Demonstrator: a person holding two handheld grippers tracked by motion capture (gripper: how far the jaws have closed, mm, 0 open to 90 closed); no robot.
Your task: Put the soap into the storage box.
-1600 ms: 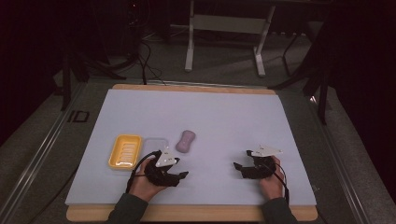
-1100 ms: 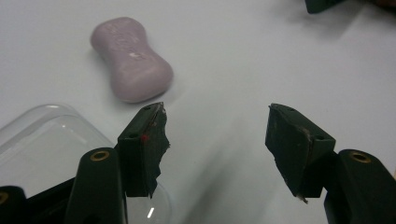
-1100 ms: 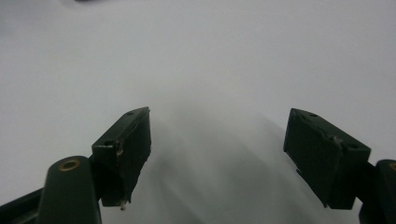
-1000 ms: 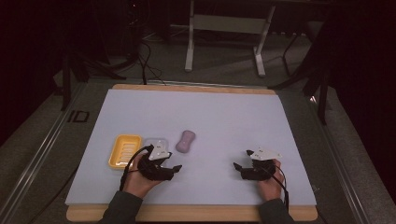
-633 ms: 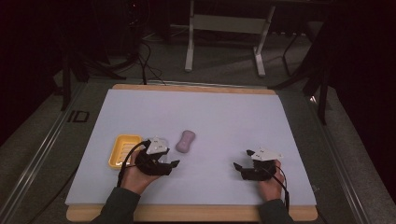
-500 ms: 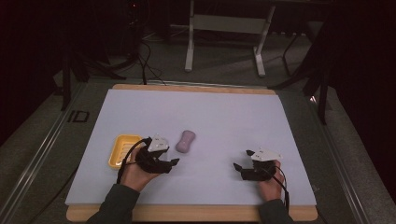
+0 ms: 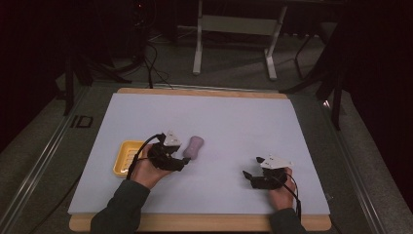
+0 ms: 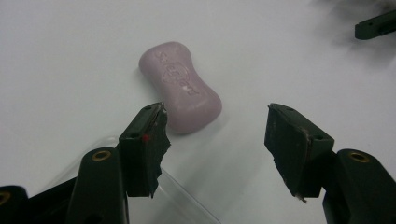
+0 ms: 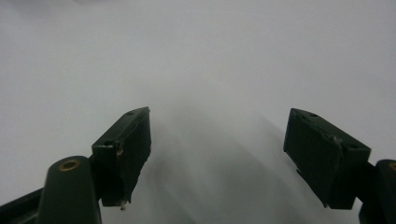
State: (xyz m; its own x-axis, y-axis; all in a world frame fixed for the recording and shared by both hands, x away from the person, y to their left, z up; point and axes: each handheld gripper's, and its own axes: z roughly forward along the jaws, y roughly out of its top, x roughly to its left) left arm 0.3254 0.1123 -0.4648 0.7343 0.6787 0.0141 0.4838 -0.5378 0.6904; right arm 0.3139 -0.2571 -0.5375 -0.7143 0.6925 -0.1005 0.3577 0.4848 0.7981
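Nearest you, by the counter's (image 7: pixel 292 141) front edge toward its right corner, your right tongs (image 7: pixel 249 174) rest low over bare surface with the jaws spread wide and nothing between them; in the right gripper view there is just white counter ahead of them. They look idle for this step.

A little farther in, left of the middle, your left tongs (image 8: pixel 212 135) are also wide open and hold nothing. In the left gripper view the pink soap bar (image 8: pixel 180 86) lies flat on the counter just beyond the jaws, its near end close to one jaw tip but not between them; whether that tip touches it I cannot tell. A clear plastic edge (image 8: pixel 182 193) shows under the tongs.

Beside your left hand (image 7: pixel 146 168), toward the counter's left edge, sits the yellow tray (image 7: pixel 125 157).

So the grasp is not yet made: by my reading you are lining up on the soap, and the closing, lifting and any placing are all left.
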